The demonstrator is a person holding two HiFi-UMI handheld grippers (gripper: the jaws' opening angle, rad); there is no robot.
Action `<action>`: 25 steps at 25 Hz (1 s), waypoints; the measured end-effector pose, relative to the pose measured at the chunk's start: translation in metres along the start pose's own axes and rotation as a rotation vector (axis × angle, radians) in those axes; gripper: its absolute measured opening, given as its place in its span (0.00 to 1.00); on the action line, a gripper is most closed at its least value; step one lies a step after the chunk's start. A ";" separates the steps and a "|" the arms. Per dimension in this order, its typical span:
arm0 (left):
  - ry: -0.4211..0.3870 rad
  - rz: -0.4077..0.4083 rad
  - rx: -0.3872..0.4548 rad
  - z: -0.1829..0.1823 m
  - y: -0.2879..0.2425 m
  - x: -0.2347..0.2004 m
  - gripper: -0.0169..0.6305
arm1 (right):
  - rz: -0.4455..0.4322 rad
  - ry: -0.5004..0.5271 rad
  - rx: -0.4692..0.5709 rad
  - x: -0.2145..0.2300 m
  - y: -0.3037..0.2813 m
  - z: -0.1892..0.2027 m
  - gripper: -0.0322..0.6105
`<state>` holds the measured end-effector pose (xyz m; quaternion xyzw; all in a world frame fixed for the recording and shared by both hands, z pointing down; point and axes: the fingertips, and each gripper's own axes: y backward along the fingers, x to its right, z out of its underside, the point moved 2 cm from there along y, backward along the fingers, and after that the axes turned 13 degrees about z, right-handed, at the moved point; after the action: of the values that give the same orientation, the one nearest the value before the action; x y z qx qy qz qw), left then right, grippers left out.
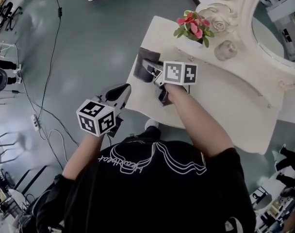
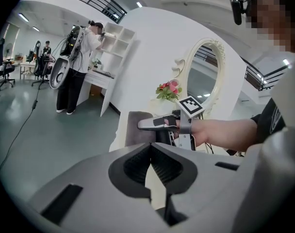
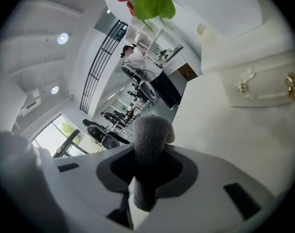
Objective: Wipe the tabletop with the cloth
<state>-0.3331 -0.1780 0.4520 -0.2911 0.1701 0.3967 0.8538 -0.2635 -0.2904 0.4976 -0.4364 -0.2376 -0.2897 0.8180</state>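
right gripper point(image 1: 147, 68) clamped on a fold of the grey cloth point(image 1: 143, 57), jaws pressed into the fabric from both sides. seen along those jaws, a thick roll of cloth point(image 3: 150, 135) bulging up between them and hanging below. rest of the cloth spread flat on the near left corner of the white table point(image 1: 225, 101), touching the top, close to the edge. gripper held low over that corner, forearm reaching across the table from the near side.

left gripper point(image 1: 123, 89) closed on nothing, ribbed pads meeting in a straight seam point(image 2: 151, 164) with only table edge and floor behind. held off the table, just beside its left edge, over the grey floor point(image 1: 89, 42), pointing toward the other gripper and the cloth point(image 2: 138, 127).

further back on the table, a small plant point(image 1: 193, 27) with pink flowers and green leaves, next to the ornate white frame of an oval mirror point(image 1: 264, 28). well apart from the table, a person point(image 2: 87, 67) in a white top standing at white shelves point(image 2: 116, 47).
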 end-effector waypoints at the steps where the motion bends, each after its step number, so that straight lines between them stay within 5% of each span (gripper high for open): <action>1: 0.005 0.002 0.000 0.000 -0.001 -0.001 0.03 | 0.016 -0.015 -0.002 0.002 -0.004 0.000 0.18; 18: 0.076 -0.039 0.018 0.003 -0.006 -0.022 0.03 | 0.243 0.139 -0.128 0.023 -0.025 0.007 0.18; 25: 0.025 -0.042 -0.006 0.001 -0.007 -0.018 0.03 | 0.274 0.179 -0.153 0.027 -0.020 0.009 0.17</action>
<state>-0.3388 -0.1917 0.4647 -0.3023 0.1735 0.3756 0.8587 -0.2592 -0.2991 0.5309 -0.4979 -0.0793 -0.2304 0.8323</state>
